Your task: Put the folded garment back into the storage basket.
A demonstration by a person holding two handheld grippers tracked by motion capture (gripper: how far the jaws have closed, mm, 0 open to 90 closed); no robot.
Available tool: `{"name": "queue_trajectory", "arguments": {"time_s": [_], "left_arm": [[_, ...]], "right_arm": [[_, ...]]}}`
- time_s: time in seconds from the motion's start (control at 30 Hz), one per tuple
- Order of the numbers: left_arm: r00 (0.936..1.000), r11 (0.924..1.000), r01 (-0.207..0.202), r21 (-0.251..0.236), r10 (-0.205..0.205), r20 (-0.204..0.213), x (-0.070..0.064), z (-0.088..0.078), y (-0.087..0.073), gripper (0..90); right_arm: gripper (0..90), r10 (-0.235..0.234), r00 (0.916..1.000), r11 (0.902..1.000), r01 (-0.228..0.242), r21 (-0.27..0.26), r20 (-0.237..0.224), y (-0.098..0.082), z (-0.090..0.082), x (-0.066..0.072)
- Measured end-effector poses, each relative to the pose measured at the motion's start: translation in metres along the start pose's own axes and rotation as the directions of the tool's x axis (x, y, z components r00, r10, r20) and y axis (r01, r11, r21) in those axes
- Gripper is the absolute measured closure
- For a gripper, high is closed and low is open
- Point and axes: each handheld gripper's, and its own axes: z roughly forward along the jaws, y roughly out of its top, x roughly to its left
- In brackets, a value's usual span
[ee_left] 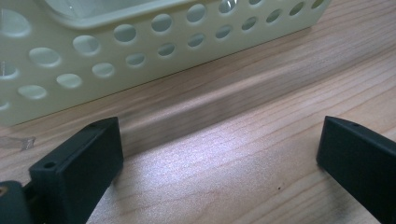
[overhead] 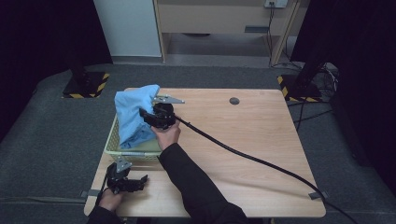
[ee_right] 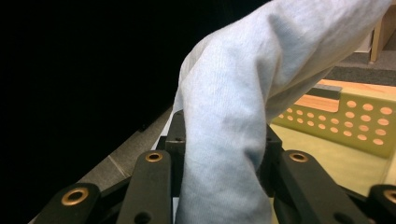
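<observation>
A light blue cloth (overhead: 133,114) hangs bunched over a pale yellow-green perforated basket (overhead: 112,144) at the table's left. My right gripper (overhead: 145,115) is shut on the cloth, holding it lifted above the basket; in the right gripper view the blue cloth (ee_right: 233,107) is pinched between the two black jaws, with the basket's wall (ee_right: 355,123) beyond. My left gripper (overhead: 142,181) rests on the table near the front left corner, open, nothing between its jaws. The left gripper view has the basket's side wall (ee_left: 140,51) just ahead of the open gripper (ee_left: 219,154).
The wooden table (overhead: 243,140) has a round grommet (overhead: 234,101) near its back edge. A thick black cable (overhead: 252,158) runs from the right gripper across the table to the right front. Grey carpet and black stand bases lie around the table.
</observation>
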Motion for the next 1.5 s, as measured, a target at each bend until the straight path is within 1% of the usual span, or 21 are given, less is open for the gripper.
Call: {"name": "queue_trajectory", "arguments": {"time_s": [0.4,1.0,1.27,1.37,1.5], "left_arm": [[1.0,1.0,0.001,-0.001,-0.001,0.001,0.0,0.0,0.0,0.0],[1.0,1.0,0.003,-0.002,-0.003,0.002,0.0,0.0,0.0,0.0],[1.0,1.0,0.003,-0.002,-0.003,0.002,0.0,0.0,0.0,0.0],[1.0,1.0,0.003,-0.002,-0.003,0.002,0.0,0.0,0.0,0.0],[1.0,1.0,0.002,-0.002,-0.002,0.001,0.0,0.0,0.0,0.0]], "right_arm": [[66.7,-0.008,0.9997,0.9994,0.007,0.034,0.023,-0.007,0.009,-0.005],[66.7,0.023,0.9992,0.9967,-0.026,0.077,0.032,-0.02,0.024,-0.014],[65.5,0.028,0.999,0.9926,-0.032,0.117,0.034,-0.028,0.03,-0.018],[63.6,0.027,0.999,0.9901,-0.032,0.137,0.034,-0.031,0.033,-0.02],[52.5,0.022,0.9989,0.9881,-0.028,0.151,0.041,-0.03,0.033,-0.022]]}}
